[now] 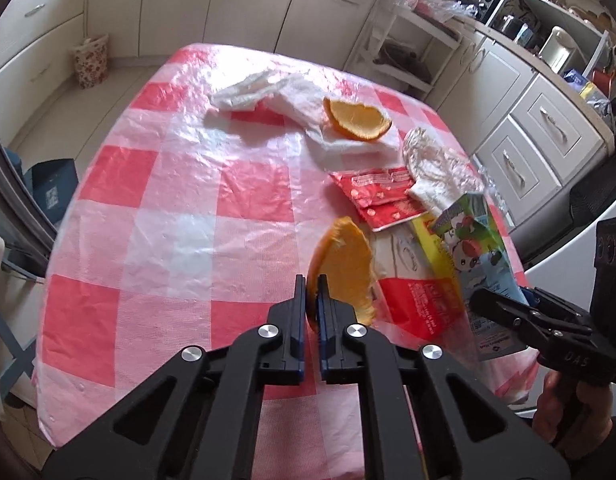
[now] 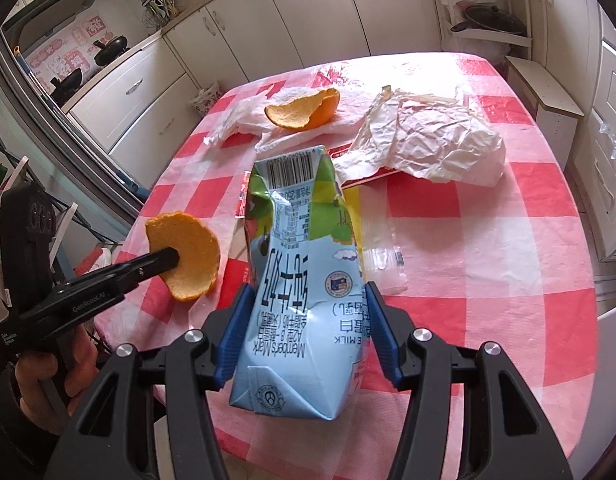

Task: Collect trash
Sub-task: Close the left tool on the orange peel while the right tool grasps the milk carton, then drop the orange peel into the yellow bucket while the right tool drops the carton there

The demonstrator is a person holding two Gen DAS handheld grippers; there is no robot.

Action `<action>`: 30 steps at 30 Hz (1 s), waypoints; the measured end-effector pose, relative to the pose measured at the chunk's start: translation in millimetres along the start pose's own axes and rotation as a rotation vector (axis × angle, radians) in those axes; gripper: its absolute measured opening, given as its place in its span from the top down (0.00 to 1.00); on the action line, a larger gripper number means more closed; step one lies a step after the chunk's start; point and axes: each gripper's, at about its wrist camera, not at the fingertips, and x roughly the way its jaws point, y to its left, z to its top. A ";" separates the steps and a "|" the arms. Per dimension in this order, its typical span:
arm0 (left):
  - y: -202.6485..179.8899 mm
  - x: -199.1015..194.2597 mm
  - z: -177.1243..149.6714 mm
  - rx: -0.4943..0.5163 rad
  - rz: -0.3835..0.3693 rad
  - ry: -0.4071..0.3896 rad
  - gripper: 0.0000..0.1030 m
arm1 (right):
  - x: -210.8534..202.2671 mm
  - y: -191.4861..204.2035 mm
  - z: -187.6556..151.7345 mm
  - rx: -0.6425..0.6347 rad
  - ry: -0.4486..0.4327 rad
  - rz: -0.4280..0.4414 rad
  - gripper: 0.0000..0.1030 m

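Orange peel (image 1: 342,268), curved w/ pithy pale inside, is pinched edge-on by the left gripper (image 1: 311,304), fingers clenched on it, lifted over the desk (image 1: 156,208) w/ its glossy red-and-white checked plastic cover. Right gripper (image 2: 306,320) fingers are clamped on a dented blue-green milk carton (image 2: 296,280). Second peel (image 1: 354,120) sits on crumpled white tissue (image 1: 292,98) at 12 o'clock; crinkled paper wrapper (image 2: 432,140) at 1 o'clock, flat red packet (image 1: 378,200) beside it.
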 end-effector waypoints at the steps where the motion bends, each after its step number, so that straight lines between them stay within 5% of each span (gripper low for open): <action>1: 0.1 -6.8 -0.1 -0.003 0.002 -0.018 0.96 | -3.7 -0.3 0.2 0.006 -0.009 0.002 0.47; 10: -6.0 -89.7 -37.6 0.001 -0.027 -0.141 0.96 | -65.6 16.8 -15.7 0.048 -0.155 0.071 0.47; 19: -33.8 -172.0 -116.9 0.063 -0.050 -0.205 0.96 | -135.0 39.2 -108.8 0.034 -0.296 0.075 0.47; 30: -70.9 -194.0 -189.3 0.156 -0.071 -0.167 0.96 | -170.8 38.2 -186.6 0.073 -0.319 0.072 0.47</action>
